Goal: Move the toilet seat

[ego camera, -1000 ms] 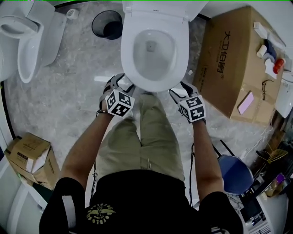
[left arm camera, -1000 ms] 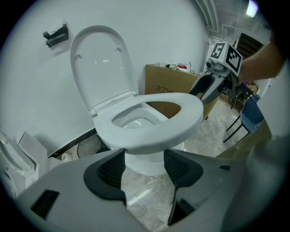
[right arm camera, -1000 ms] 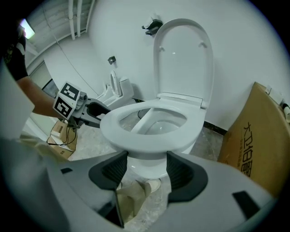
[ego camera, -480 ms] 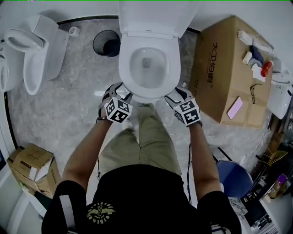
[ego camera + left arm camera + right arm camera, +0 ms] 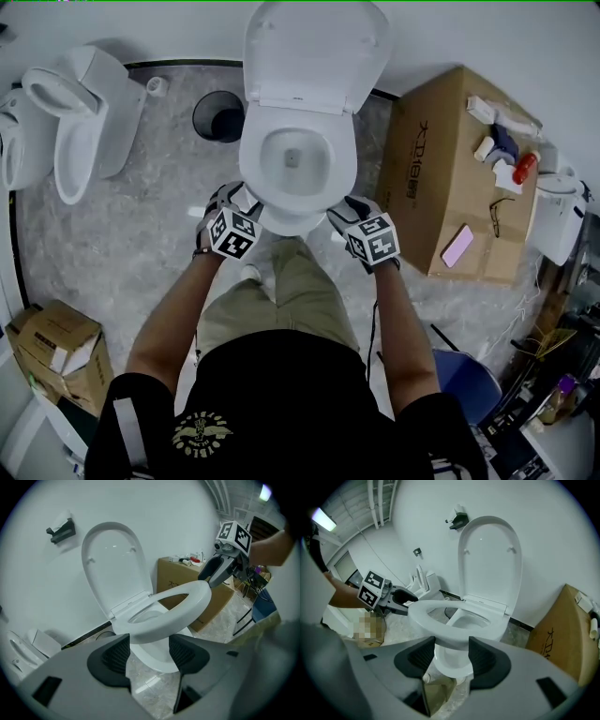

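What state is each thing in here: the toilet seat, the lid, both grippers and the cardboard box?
Toilet seat: partly raised, front end lifted.
Lid: fully up.
Left gripper: closed on the seat's front rim.
Right gripper: jaws have just been closing, gripping the seat's rim.
Cardboard box: closed, small items on top.

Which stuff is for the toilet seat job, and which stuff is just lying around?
For the job: toilet seat, raised lid.
Just lying about: big cardboard box, black bin, other toilet, small open box.
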`<state>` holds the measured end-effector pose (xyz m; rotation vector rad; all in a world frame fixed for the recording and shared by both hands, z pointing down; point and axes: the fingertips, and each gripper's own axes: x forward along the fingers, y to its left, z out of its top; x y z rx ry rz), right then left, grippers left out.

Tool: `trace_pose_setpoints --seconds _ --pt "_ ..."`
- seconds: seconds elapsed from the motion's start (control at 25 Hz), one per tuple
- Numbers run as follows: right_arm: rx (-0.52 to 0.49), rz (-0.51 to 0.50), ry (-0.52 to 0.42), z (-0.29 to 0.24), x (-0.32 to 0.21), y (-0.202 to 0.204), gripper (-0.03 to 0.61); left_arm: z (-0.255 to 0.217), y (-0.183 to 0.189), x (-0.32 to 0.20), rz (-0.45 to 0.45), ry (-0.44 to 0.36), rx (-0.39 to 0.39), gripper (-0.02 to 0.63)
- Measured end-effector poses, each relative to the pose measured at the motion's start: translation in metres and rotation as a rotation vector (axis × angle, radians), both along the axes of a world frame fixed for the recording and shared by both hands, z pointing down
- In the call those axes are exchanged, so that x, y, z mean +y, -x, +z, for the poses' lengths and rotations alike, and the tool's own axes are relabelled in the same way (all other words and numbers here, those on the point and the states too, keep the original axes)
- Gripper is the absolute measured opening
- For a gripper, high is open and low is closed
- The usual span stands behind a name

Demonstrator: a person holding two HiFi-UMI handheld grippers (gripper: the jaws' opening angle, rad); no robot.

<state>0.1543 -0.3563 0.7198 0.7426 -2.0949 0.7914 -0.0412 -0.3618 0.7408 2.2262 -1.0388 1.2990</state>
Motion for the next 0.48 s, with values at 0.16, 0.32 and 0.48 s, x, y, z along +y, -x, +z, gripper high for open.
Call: trace_pose_setpoints --seconds 0.16,0.32,0.48 --pt "-0.028 0.007 -0.003 -0.019 -0.021 0.001 0.241 -0.019 0.002 -0.02 -0.033 -0.018 0.0 0.272" --pt "-0.06 0.014 -0.014 -0.038 -0.043 0.002 0.233 -0.039 0.002 -0.041 -0.072 -0.041 -0.003 0.262" --pt "-0.084 -0.003 -0.028 -0.055 -0.063 0.003 0.222 -0.055 0.003 -0.061 -0.105 -0.069 -0.005 0.261"
